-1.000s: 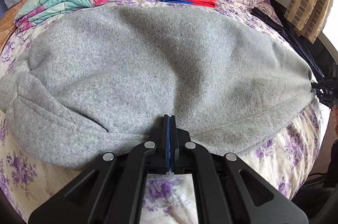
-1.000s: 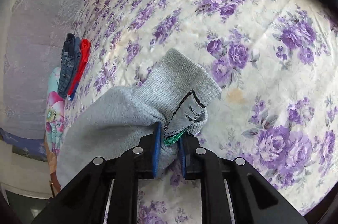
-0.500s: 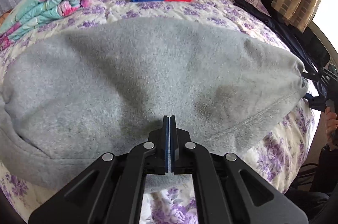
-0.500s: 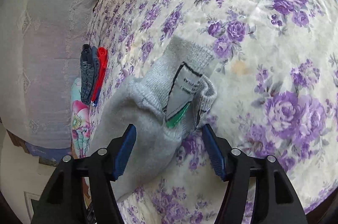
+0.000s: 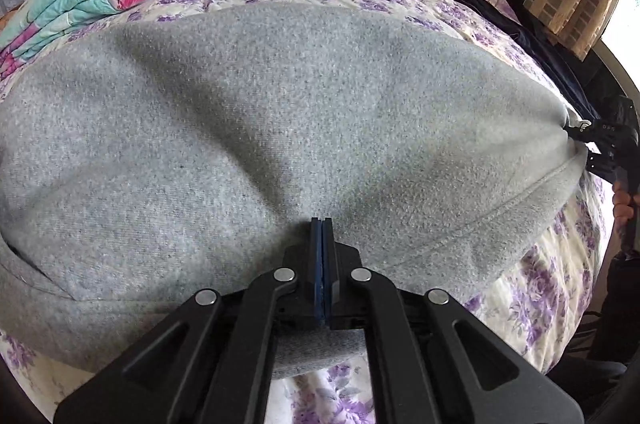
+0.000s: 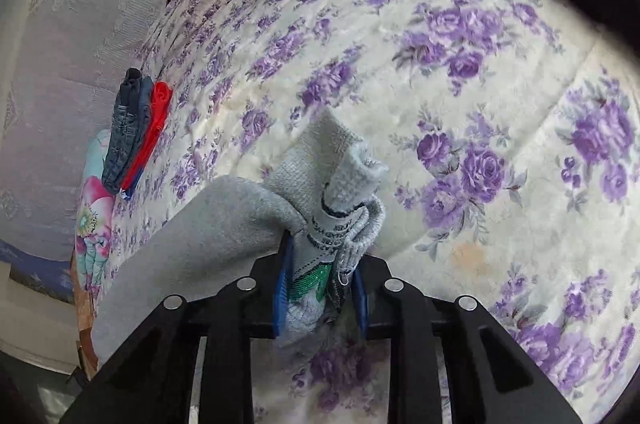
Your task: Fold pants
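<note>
The left gripper [image 5: 322, 224] pinches the grey pants [image 5: 240, 127] on the bed [image 6: 480, 83]; the right gripper [image 6: 320, 264] is closing, seemingly clamping their labelled waistband.

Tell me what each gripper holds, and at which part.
Left gripper: shut on the grey pants at the near edge. Right gripper: closing on the label end of the pants.
</note>
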Demonstrator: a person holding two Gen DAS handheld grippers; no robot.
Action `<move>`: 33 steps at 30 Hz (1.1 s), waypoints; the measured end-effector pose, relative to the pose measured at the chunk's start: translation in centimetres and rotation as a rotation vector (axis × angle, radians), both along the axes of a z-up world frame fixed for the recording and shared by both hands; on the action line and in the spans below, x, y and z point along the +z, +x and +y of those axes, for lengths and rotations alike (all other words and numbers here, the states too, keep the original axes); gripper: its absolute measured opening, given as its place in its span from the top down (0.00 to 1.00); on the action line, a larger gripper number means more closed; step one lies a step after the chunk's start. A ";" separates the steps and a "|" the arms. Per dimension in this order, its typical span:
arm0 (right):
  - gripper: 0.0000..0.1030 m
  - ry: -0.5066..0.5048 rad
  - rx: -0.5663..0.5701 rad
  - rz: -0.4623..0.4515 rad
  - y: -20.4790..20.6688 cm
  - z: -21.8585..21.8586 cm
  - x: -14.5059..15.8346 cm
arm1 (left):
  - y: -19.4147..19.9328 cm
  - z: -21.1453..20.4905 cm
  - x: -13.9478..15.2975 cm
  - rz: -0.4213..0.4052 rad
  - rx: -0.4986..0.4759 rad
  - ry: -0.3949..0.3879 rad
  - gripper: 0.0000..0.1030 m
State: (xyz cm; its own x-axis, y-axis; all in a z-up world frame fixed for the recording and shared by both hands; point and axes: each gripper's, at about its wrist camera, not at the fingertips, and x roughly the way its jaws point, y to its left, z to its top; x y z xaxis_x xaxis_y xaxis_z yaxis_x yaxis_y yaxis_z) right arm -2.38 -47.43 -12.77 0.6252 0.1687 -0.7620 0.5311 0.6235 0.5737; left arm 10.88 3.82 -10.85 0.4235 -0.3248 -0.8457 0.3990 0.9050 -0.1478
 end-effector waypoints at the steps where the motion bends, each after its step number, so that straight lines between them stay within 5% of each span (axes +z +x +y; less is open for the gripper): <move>1: 0.69 0.011 0.003 0.010 -0.2 -0.2 0.3 | 0.0 -0.1 0.0 0.000 -0.003 0.005 0.99; 4: 0.57 -0.080 0.027 0.073 -0.8 0.4 3.0 | -0.3 -0.5 0.6 0.003 -0.021 0.020 0.99; 7: 0.55 -0.383 -0.016 0.130 -1.8 2.3 8.3 | -1.3 -1.2 2.0 -0.014 -0.065 -0.017 0.99; 10: 0.47 -0.609 -0.012 0.072 -2.2 5.3 13.2 | -1.5 -2.5 2.8 -0.026 -0.084 -0.028 0.99; 14: 0.47 -0.560 0.309 -0.037 3.0 12.4 14.9 | 0.1 -3.9 0.3 0.062 -0.092 -0.006 0.99; 18: 0.48 -0.436 0.649 -0.035 11.8 21.8 12.8 | -0.3 -2.6 -0.3 0.070 -0.093 -0.067 0.99; 24: 0.53 -0.547 0.924 0.056 21.5 34.0 10.0 | -0.6 -2.0 -0.7 0.069 -0.096 -0.101 0.98; 28: 0.54 -0.598 1.018 0.128 22.9 36.7 7.3 | -0.6 -1.9 -0.6 0.063 -0.082 -0.106 0.99; 33: 0.54 -0.582 1.137 0.184 19.1 37.8 4.6 | -0.9 -2.5 -0.6 0.046 -0.081 -0.070 0.99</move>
